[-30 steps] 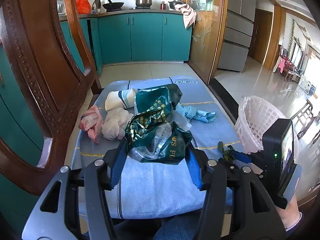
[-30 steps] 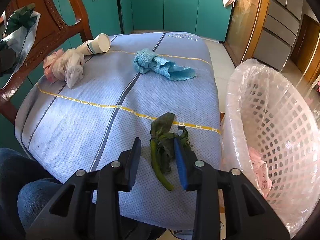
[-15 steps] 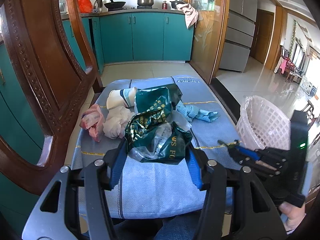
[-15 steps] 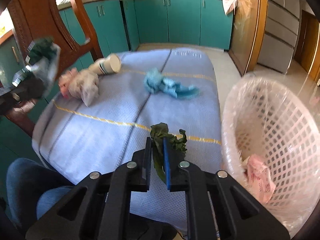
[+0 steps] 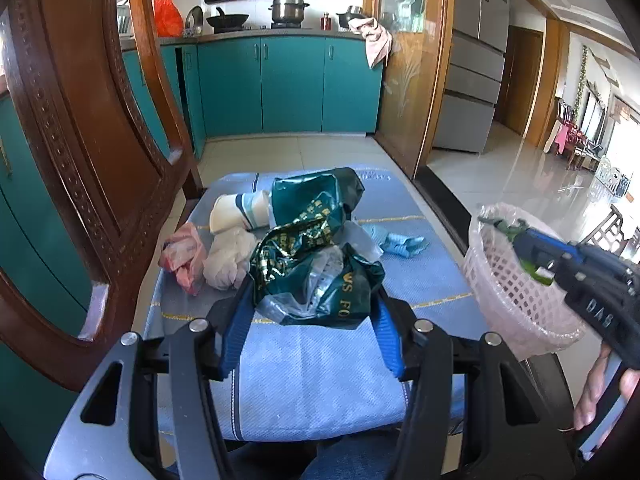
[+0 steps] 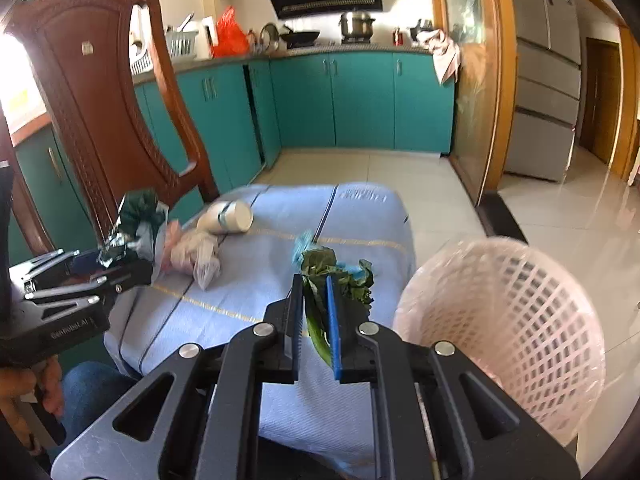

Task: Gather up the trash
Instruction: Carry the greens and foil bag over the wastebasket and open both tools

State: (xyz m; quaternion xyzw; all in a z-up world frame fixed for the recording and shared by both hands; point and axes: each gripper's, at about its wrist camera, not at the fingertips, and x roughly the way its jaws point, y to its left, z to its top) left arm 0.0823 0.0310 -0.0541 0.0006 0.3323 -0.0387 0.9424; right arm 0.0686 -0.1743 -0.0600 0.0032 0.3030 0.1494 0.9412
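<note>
Carrying the wilted green vegetable scrap (image 6: 334, 280) up off the blue cloth (image 6: 256, 276), we are now holding it clear of the table with the right gripper (image 6: 314, 316), whose jaws are pinched almost fully together on its stem. A second ago that scrap was lying on the cloth between open jaws; since then they have closed on it and the right hand has risen and swung toward the pink mesh basket (image 6: 516, 320), so in the left wrist view the right gripper (image 5: 520, 240) is hovering at the basket's rim (image 5: 516, 300). We are judging that this piece is nearly binned, needing only a release over the opening. The left gripper (image 5: 310, 316) is staying put, its jaws about half open and clamped on the crumpled green foil bag (image 5: 316, 264). A paper cup (image 5: 238, 214), pink wrapper (image 5: 184, 254), white plastic wad (image 5: 228, 258) and blue tissue (image 5: 402, 242) are still lying on the cloth.
</note>
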